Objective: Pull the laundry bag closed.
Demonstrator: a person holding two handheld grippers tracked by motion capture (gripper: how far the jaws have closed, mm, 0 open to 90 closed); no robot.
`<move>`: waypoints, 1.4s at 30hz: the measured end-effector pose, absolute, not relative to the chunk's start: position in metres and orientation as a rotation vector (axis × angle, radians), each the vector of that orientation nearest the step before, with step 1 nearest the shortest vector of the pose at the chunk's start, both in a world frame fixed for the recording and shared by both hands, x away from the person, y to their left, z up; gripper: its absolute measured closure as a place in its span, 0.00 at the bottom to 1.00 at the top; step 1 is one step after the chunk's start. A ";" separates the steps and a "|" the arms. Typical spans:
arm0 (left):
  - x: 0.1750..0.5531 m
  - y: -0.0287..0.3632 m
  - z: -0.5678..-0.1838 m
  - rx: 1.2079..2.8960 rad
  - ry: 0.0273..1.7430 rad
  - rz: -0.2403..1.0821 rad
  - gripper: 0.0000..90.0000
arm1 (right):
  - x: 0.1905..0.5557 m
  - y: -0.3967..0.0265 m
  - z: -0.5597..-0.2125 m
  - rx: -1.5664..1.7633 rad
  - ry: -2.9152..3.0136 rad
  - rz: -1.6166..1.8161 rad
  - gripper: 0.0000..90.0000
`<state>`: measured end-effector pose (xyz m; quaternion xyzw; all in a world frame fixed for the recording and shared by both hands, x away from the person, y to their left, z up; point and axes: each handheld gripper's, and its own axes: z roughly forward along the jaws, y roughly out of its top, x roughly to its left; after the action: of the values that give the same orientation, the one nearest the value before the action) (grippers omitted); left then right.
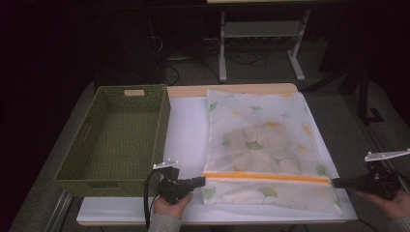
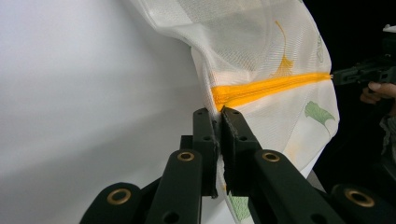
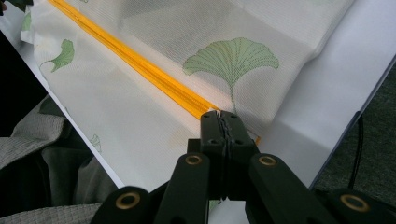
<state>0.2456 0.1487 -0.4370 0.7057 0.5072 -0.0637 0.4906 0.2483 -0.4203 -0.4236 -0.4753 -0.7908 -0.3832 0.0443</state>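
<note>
My left gripper (image 1: pixel 200 181) clamps one end of the orange zipper (image 1: pixel 266 177) on the white leaf-printed mesh laundry bag (image 1: pixel 263 140); my right gripper (image 1: pixel 334 182) pinches the other end. Opposed grips tension the zipper. The bag lies flat beside the green woven basket (image 1: pixel 92 181).

Readable text: none in any view.
Mesh bag (image 1: pixel 263 145): printed green and yellow leaves, no letters or numbers.
Zipper (image 1: pixel 266 177): plain orange, no brand mark to be read.
Basket (image 1: pixel 116 140): at 9 o'clock from the bag, a small pale tag on its far wall, blank as far as can be told.
</note>
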 end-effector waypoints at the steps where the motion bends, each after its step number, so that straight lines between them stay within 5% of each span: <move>1: 0.245 0.149 -0.437 1.711 1.234 -0.153 0.93 | 0.248 -0.420 -0.423 -1.449 -2.418 -1.173 0.98; 42: 0.250 0.150 -0.414 1.681 1.179 -0.116 0.64 | 0.263 -0.374 -0.397 -1.322 -2.469 -1.276 0.79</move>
<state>0.2497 0.1496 -0.4143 0.7001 0.4910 -0.0484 0.5161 0.2630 -0.3743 -0.3973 -0.4294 -0.8018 -0.4143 0.0319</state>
